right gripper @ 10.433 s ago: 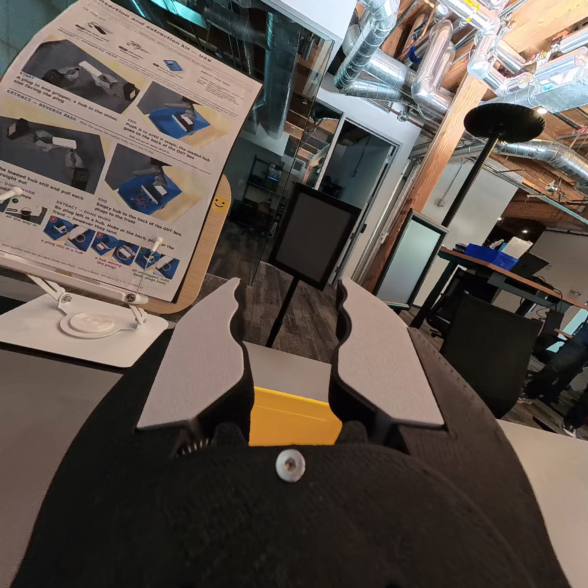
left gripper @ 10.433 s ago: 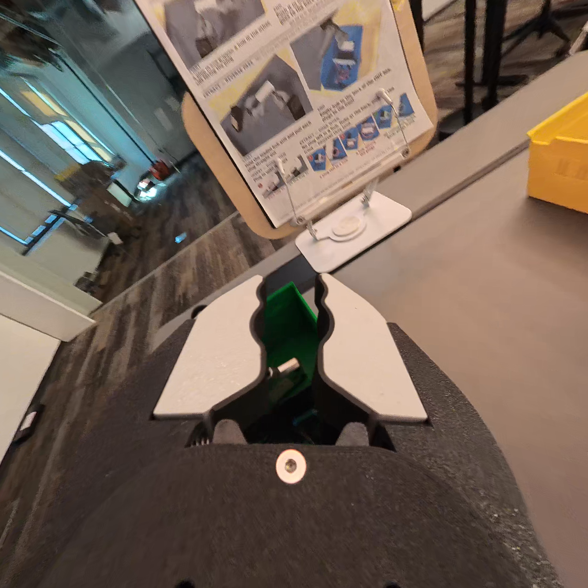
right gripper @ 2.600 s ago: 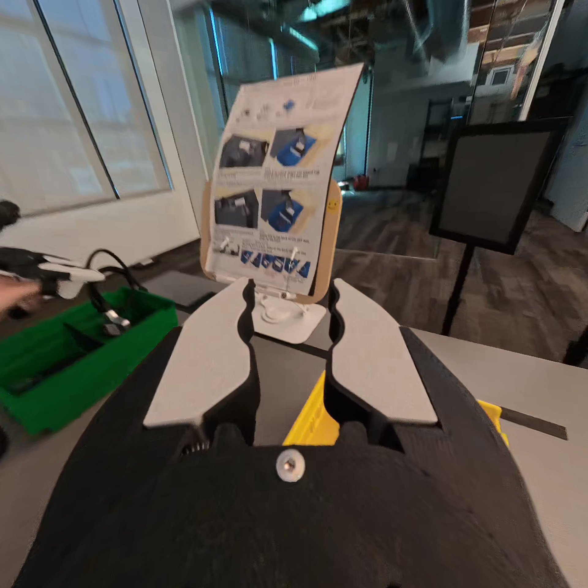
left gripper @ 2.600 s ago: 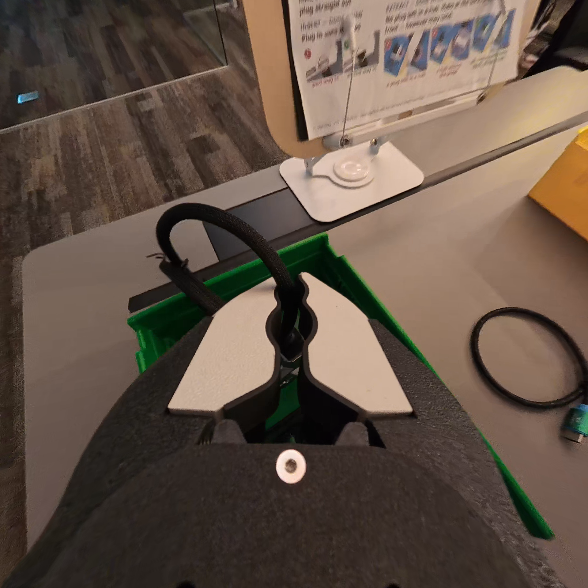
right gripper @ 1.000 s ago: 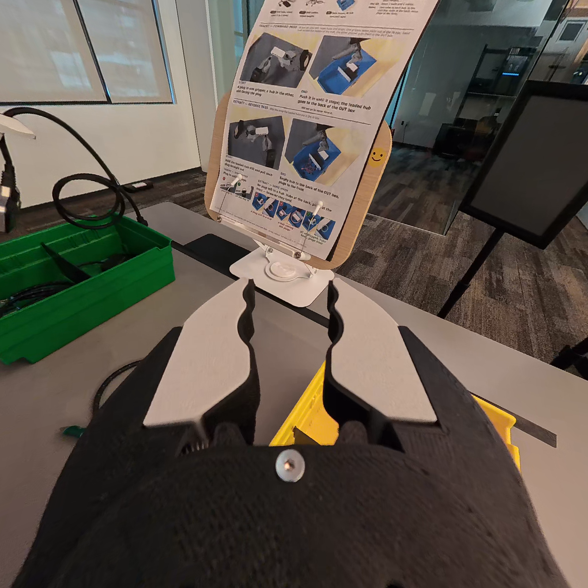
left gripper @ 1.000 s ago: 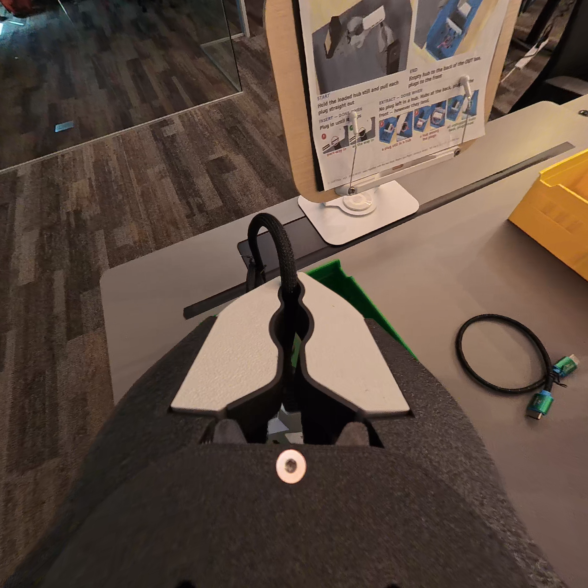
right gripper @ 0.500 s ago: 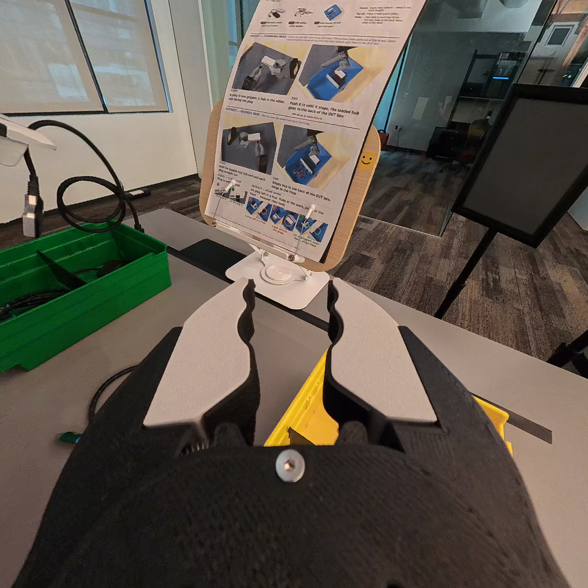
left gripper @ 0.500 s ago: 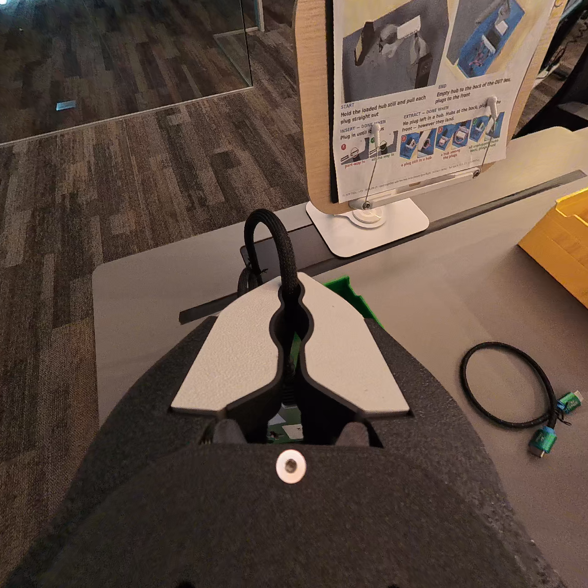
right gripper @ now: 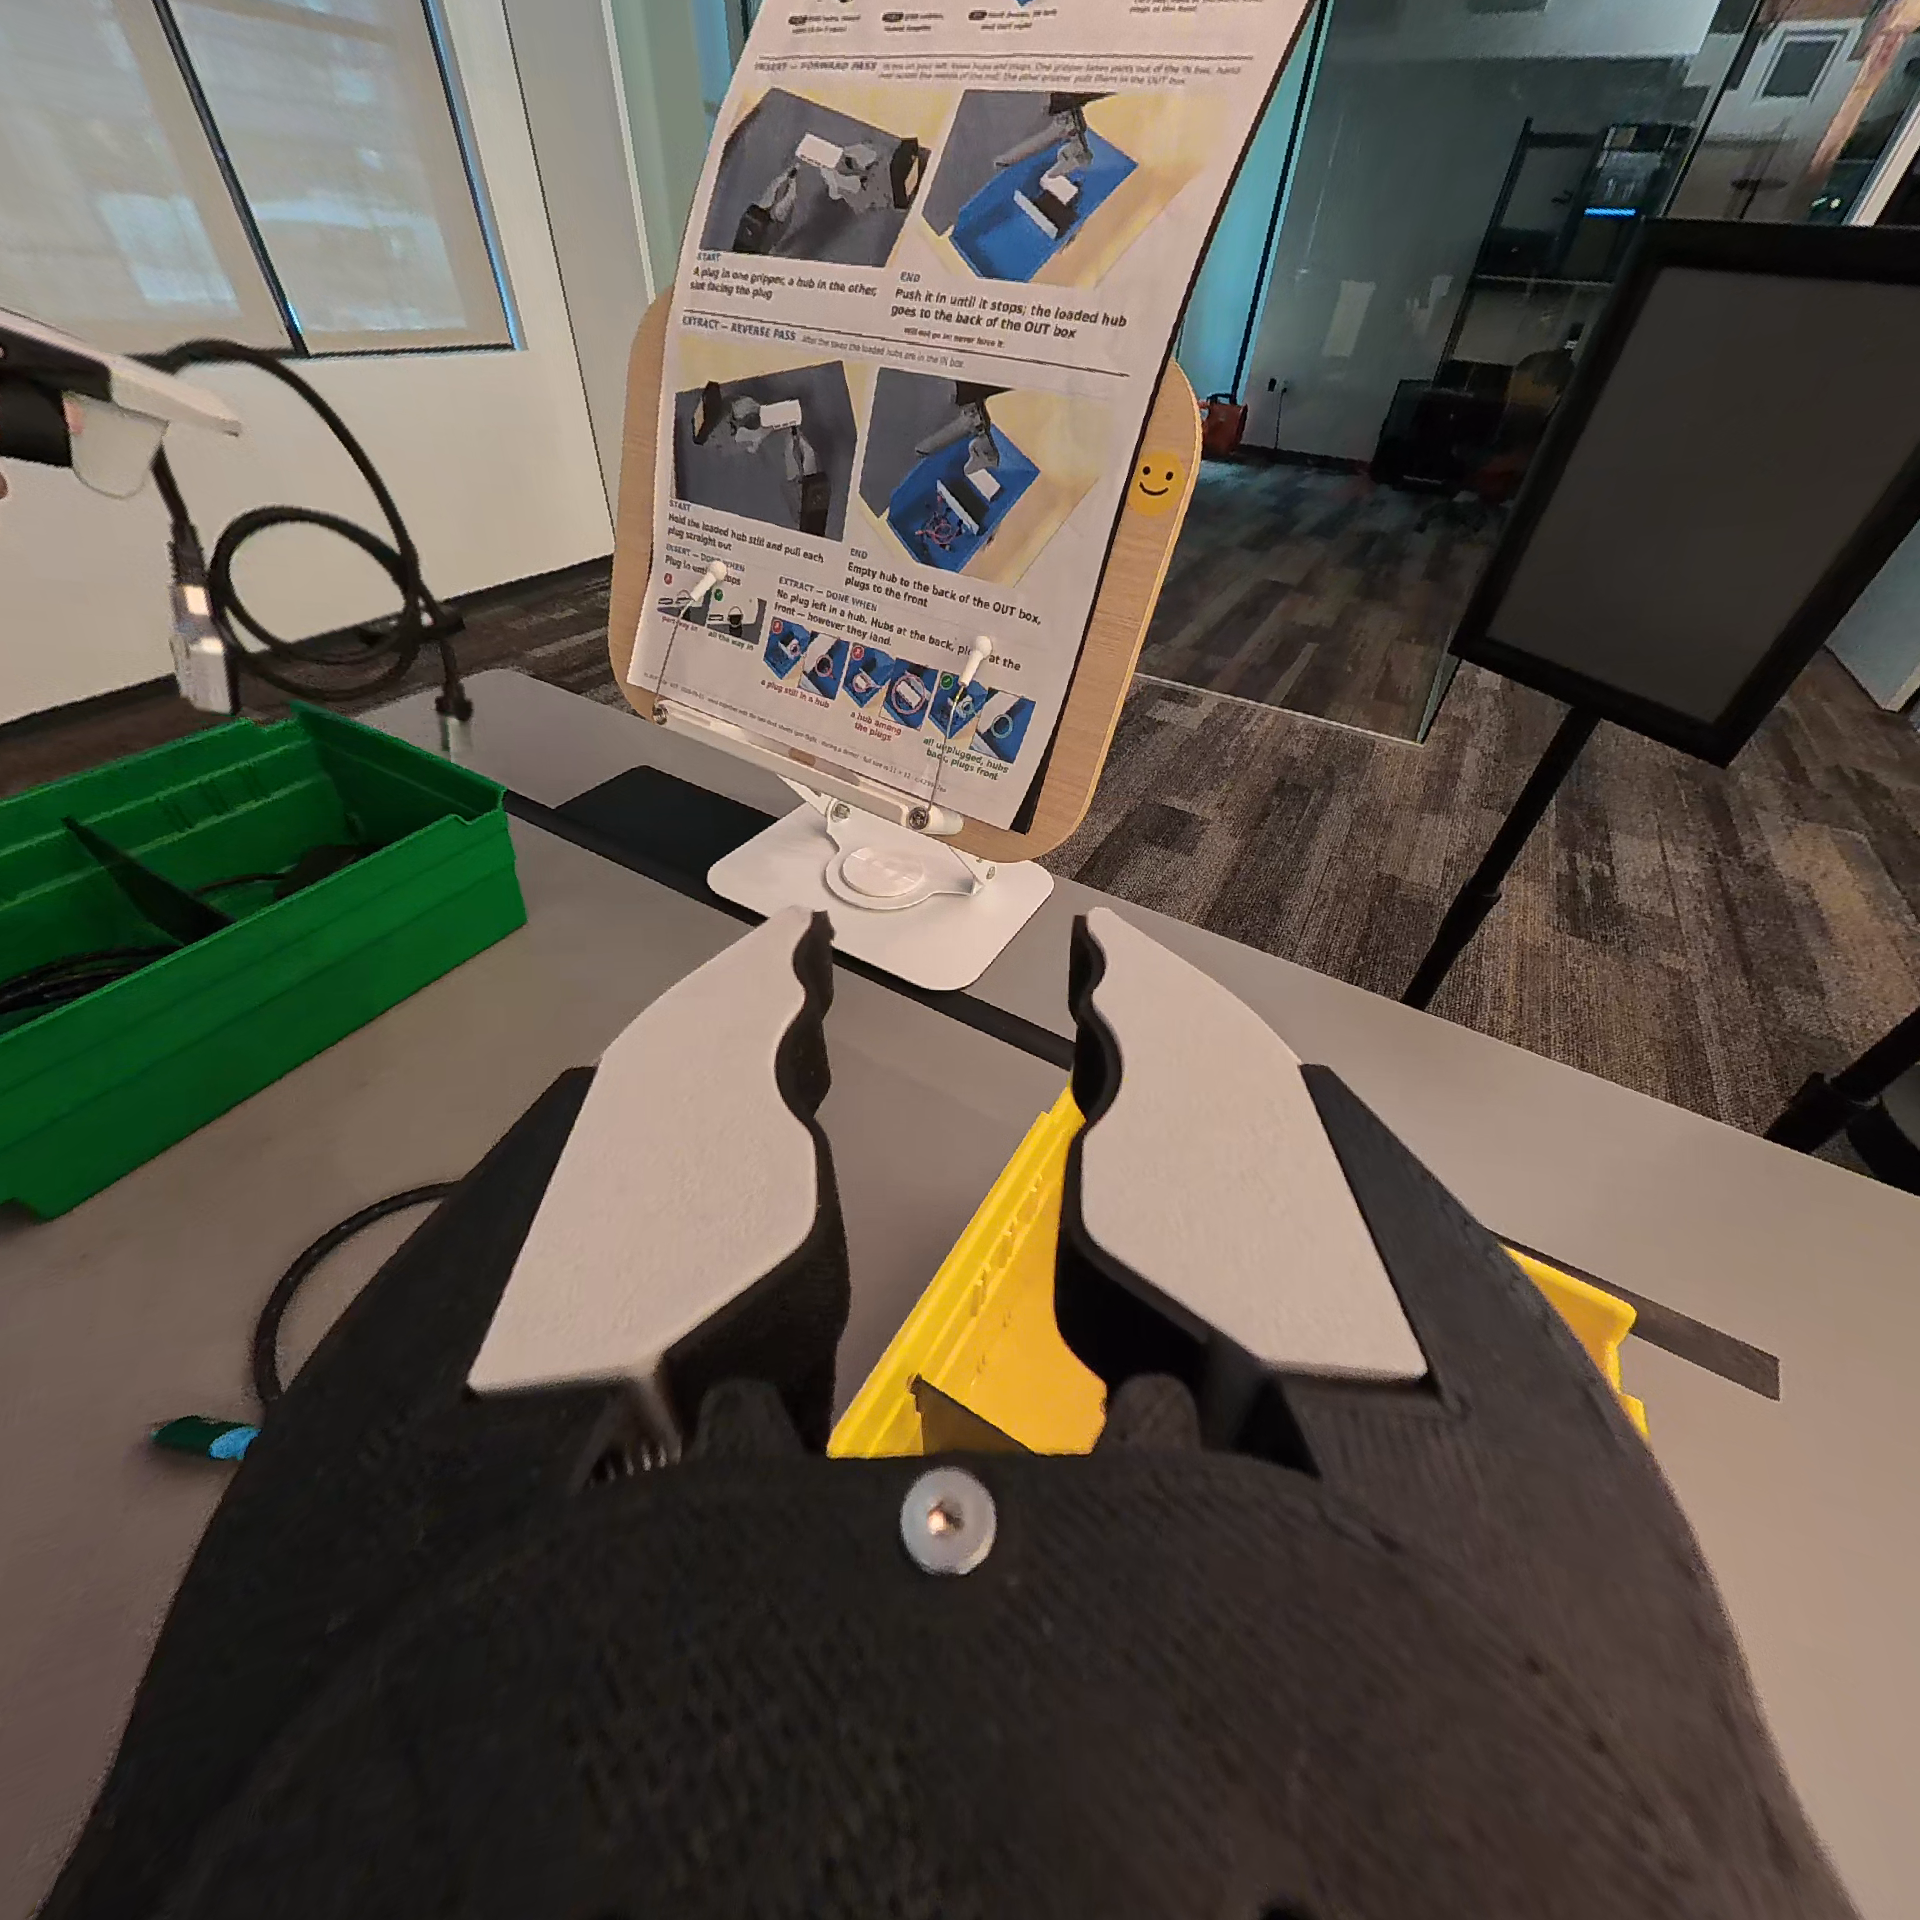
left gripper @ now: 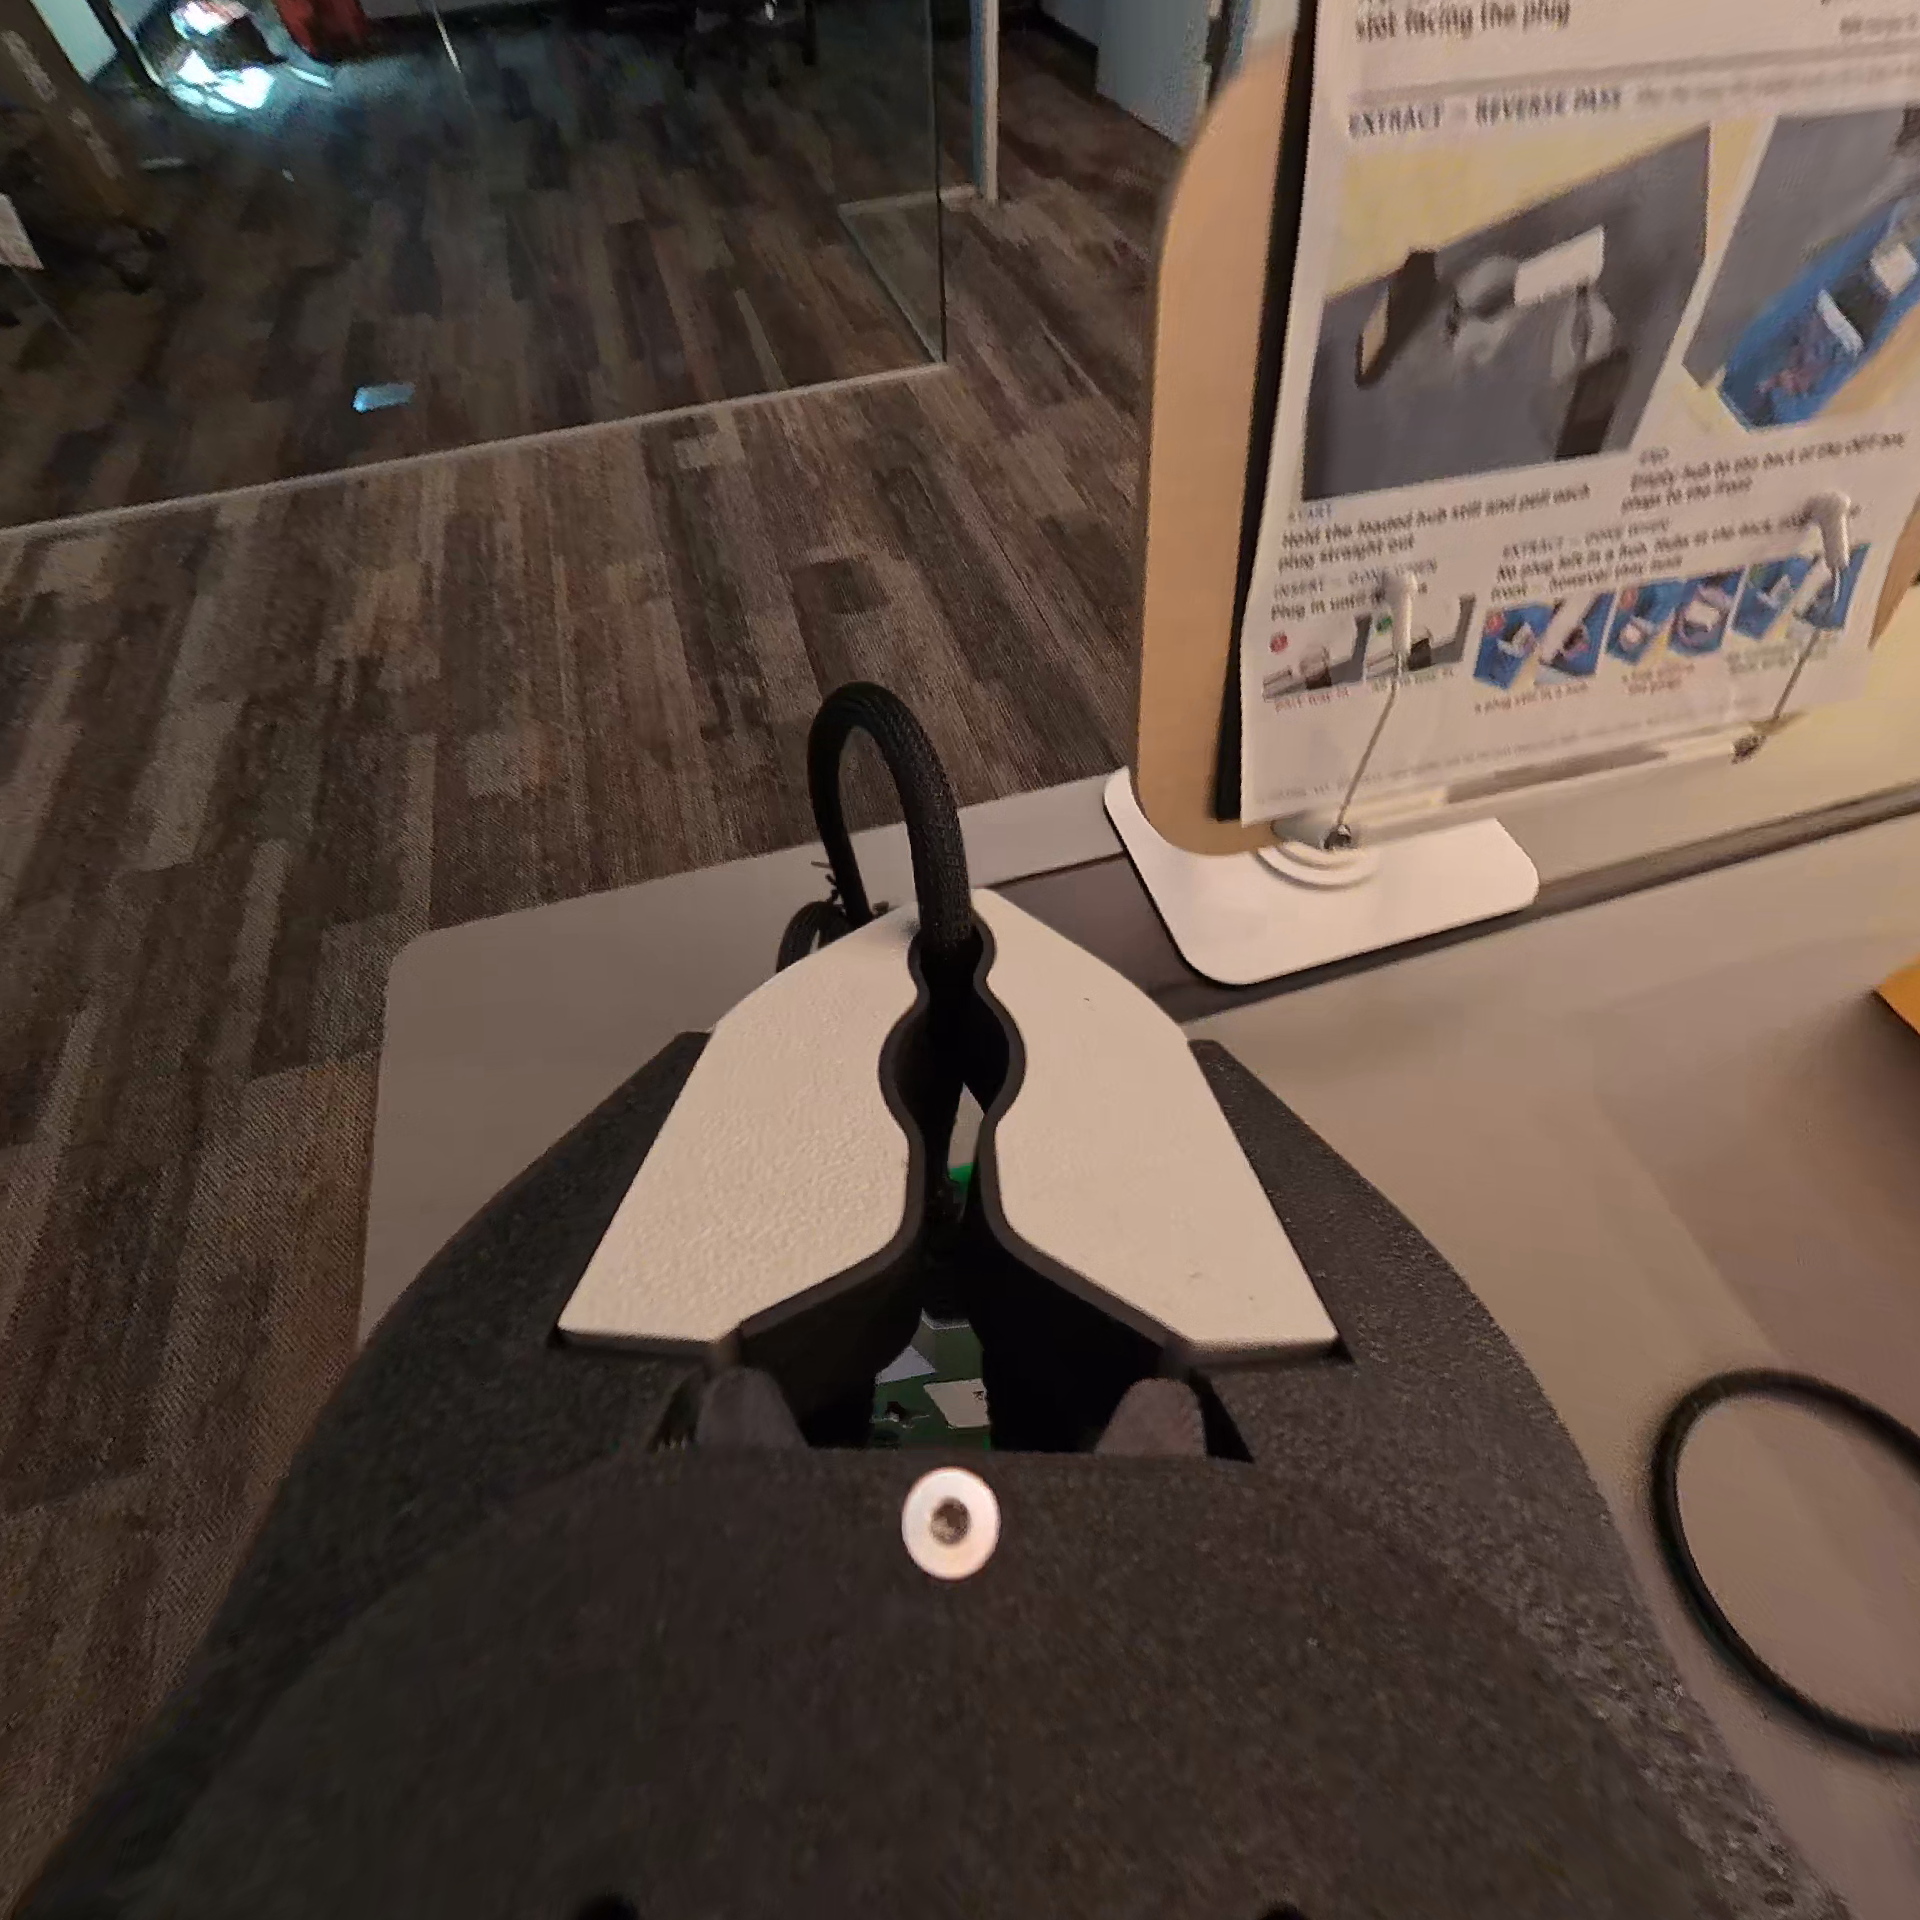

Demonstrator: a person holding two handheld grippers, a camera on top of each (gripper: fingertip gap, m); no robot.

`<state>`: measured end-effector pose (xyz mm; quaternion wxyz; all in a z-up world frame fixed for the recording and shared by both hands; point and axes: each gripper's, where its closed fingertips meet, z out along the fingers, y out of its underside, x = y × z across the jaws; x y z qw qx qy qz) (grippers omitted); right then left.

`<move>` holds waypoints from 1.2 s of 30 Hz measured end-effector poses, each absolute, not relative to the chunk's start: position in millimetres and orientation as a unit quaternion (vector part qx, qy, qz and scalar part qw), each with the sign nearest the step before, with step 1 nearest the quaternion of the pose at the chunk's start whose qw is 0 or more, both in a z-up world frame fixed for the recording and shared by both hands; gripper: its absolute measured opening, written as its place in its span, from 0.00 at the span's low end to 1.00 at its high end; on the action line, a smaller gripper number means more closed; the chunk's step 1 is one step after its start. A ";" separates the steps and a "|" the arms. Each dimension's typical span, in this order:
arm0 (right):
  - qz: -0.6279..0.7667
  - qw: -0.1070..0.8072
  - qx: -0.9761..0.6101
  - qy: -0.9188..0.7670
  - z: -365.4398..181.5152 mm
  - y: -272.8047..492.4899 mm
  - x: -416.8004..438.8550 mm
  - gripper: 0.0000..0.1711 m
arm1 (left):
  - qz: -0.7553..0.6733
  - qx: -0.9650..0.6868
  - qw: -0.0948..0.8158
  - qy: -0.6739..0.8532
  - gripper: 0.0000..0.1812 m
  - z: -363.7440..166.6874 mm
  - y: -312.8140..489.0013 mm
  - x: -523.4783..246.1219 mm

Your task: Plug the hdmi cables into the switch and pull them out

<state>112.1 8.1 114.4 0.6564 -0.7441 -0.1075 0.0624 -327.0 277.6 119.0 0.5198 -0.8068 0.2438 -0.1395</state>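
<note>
My left gripper (left gripper: pixel 951 925) is shut on a black braided HDMI cable (left gripper: pixel 914 790) that arches up out of the fingertips. In the right wrist view this gripper (right gripper: pixel 114 405) is at the upper left, with the cable (right gripper: pixel 312 582) hanging in a loop. A silver plug piece (right gripper: pixel 197 644) dangles from it above the green bin (right gripper: pixel 260 997). My right gripper (right gripper: pixel 951 956) is open and empty, above the near corner of the yellow bin (right gripper: pixel 987 1330). A second black cable (left gripper: pixel 1766 1558) lies coiled on the table; its green-blue plug (right gripper: pixel 203 1439) shows by my right gripper.
An instruction sheet on a white-based stand (right gripper: pixel 883 883) is at the table's back edge; it also shows in the left wrist view (left gripper: pixel 1320 894). A dark screen on a pole (right gripper: pixel 1714 488) stands beyond the table on the right. The green bin holds more dark cables. My right fingertips sit around 50 cm from my left ones.
My left gripper has moved right and toward the stand with the cable still held; the green bin has slipped out of its view. The right gripper stays open and has shifted only slightly.
</note>
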 end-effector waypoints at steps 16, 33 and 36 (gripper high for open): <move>0.067 0.664 -0.738 -0.097 118.2 6.3 119.6 0.26 | -0.201 -0.703 0.588 0.344 0.00 204.8 210.1 -296.2; 0.069 0.659 -0.738 -0.130 118.1 5.7 96.1 0.26 | -0.234 -0.630 0.500 0.546 0.00 161.4 86.9 -148.3; 0.072 0.660 -0.736 -0.130 119.4 4.4 95.8 0.26 | -0.242 -0.626 0.484 0.562 0.00 141.0 79.5 -127.6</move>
